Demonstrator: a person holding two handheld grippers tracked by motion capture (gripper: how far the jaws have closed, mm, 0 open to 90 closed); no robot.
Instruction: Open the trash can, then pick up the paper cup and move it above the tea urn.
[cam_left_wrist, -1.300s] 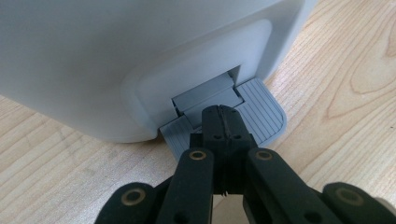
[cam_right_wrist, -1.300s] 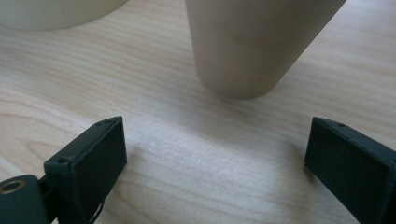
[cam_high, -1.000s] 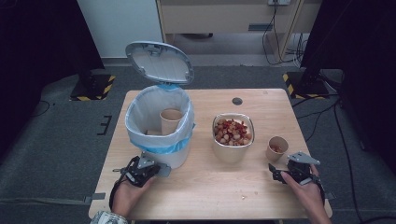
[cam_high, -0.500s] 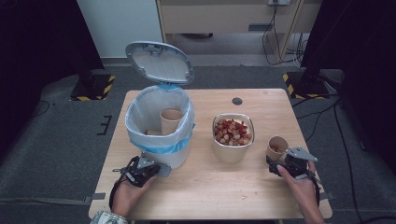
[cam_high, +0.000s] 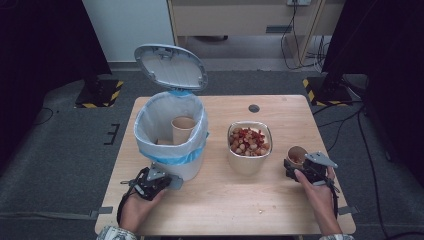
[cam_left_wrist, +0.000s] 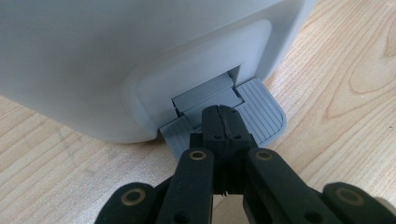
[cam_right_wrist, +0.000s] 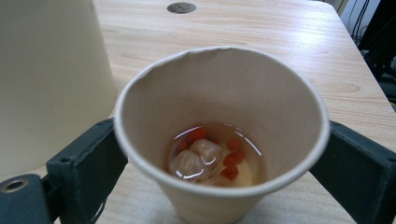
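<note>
A white pedal bin (cam_high: 170, 137) with a blue-edged liner stands at the table's left, lid (cam_high: 170, 67) up and a paper cup (cam_high: 183, 127) inside. My left gripper (cam_high: 169, 181) (cam_left_wrist: 223, 116) is shut, its tips resting on the grey pedal (cam_left_wrist: 264, 109) at the bin's foot. On the right, my right gripper (cam_high: 296, 163) (cam_right_wrist: 222, 140) has just been closing on a second paper cup (cam_high: 297, 154) (cam_right_wrist: 219, 84). Both jaws lie against its sides. That cup holds a little liquid with red and pale bits.
A cream bowl (cam_high: 250, 162) (cam_right_wrist: 46, 70) of red and pale food stands mid-table, just left of the right-hand cup. A small round grommet (cam_high: 254, 108) sits near the far edge. Bare wood (cam_high: 230, 200) stretches between my two hands along the near edge.
My right hand has moved forward and left to the paper cup, bringing its jaws around it. The left hand and the bin lid have kept still.
</note>
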